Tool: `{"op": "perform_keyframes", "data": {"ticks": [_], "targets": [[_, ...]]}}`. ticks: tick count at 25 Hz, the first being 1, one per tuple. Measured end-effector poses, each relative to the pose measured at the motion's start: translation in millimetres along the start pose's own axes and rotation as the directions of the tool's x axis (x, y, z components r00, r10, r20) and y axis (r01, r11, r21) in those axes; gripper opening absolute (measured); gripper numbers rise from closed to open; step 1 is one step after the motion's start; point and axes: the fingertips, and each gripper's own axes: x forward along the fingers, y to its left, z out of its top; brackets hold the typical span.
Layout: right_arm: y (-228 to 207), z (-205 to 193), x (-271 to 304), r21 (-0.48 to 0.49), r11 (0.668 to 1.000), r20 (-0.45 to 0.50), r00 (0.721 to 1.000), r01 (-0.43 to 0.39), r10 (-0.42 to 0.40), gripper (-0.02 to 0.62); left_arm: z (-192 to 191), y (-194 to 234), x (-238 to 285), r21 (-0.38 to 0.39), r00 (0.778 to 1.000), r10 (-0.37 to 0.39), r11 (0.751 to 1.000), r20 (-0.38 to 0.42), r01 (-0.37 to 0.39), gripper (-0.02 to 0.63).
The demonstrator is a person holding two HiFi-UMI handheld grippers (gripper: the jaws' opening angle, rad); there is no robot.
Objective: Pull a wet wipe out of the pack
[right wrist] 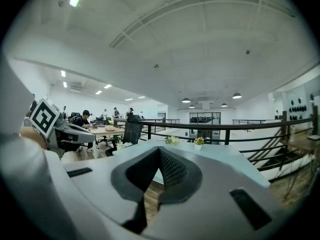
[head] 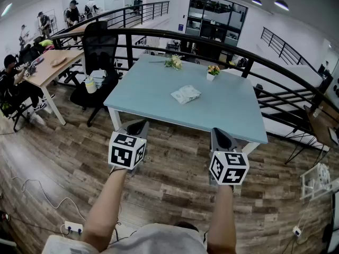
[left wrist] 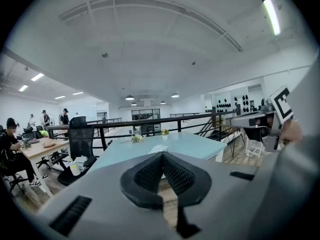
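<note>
The pack of wipes [head: 186,94] lies flat near the middle of the blue table [head: 233,121], at about 12 o'clock from where you stand. A spray of flowers [head: 173,62] lies at its 11 o'clock and a small flower pot [head: 213,72] stands at its 1 o'clock, both well apart from it.

Expect the pack to be light and soft, a thin crinkly film around damp sheets. It will probably slide on the smooth top, or lift bodily, when a wipe is tugged. So pin the body of the pack with one gripper and pinch the exposed wipe at the top opening with the other. The sheet should be limp, slightly slippery and easy to tear, so take a good fold of it rather than a corner. Which way the opening faces is too small to tell from here.

Your left gripper [head: 136,125] has its jaws closed tip to tip with nothing between them. Your right gripper [head: 220,134] is the same, fully closed and empty. Both hang short of the table's near edge, touching nothing, so both must open before either can grip.
</note>
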Motion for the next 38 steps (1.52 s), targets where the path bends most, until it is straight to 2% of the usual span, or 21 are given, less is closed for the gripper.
{"op": "perform_keyframes", "data": {"ticks": [11, 22, 38], "targets": [[1.8, -2.3, 8.4, 0.015, 1.000, 0.008, 1.000, 0.006, -0.006, 0.005, -2.8, -0.5, 17.7, 0.001, 0.999, -0.046, 0.999, -0.008, 0.046, -0.006], [0.5, -4.9, 30.5, 0.024, 1.000, -0.003, 1.000, -0.020, 0.020, 0.024, -1.0, 5.0, 36.5, 0.017, 0.999, -0.043, 0.999, -0.021, 0.043, -0.006], [-43.2, -3.6, 100.0, 0.034, 0.997, -0.021, 0.998, -0.065, 0.066, 0.078, 15.4, 14.6, 110.8, 0.023, 0.999, -0.015, 1.000, -0.047, 0.016, -0.006]]}}
